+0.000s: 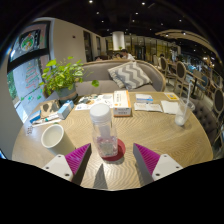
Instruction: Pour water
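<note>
A clear plastic bottle [103, 132] stands upright on a red coaster [117, 152] on the round wooden table [150, 128]. It stands between my fingers with a gap at each side. My gripper [112, 158] is open; its magenta pads [76, 157] flank the bottle's base. A clear glass cup [183, 111] stands at the table's right side, beyond the fingers. A white cup [52, 135] stands to the left of the bottle.
Books and papers [120, 100] lie across the far half of the table. A potted green plant [58, 78] stands at the far left. A grey sofa with a patterned cushion [129, 74] is behind the table.
</note>
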The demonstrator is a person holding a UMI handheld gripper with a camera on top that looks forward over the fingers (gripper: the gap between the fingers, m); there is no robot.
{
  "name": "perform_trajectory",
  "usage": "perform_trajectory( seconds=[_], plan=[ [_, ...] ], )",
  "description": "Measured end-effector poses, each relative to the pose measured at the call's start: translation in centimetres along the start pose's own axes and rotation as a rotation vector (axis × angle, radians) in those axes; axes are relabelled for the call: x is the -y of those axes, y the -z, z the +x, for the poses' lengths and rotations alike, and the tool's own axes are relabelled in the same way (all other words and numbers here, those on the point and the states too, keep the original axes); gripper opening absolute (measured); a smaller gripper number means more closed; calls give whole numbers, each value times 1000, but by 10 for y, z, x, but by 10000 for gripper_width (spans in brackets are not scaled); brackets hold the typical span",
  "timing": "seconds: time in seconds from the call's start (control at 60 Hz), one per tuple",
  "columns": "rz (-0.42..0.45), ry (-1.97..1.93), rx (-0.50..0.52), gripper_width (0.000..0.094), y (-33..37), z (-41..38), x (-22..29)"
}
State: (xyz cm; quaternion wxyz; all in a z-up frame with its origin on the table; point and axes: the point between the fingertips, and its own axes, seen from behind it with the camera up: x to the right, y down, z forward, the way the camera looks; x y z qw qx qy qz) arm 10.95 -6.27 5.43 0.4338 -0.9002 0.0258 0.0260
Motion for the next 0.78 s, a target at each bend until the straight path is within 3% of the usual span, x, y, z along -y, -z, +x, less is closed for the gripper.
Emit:
perform_trajectory(
  seconds=[0.383, 0.783],
  plan=[
    [33, 10, -115, 853, 197, -36, 24],
    [-1, 61, -122, 853, 252, -49, -12]
  ],
)
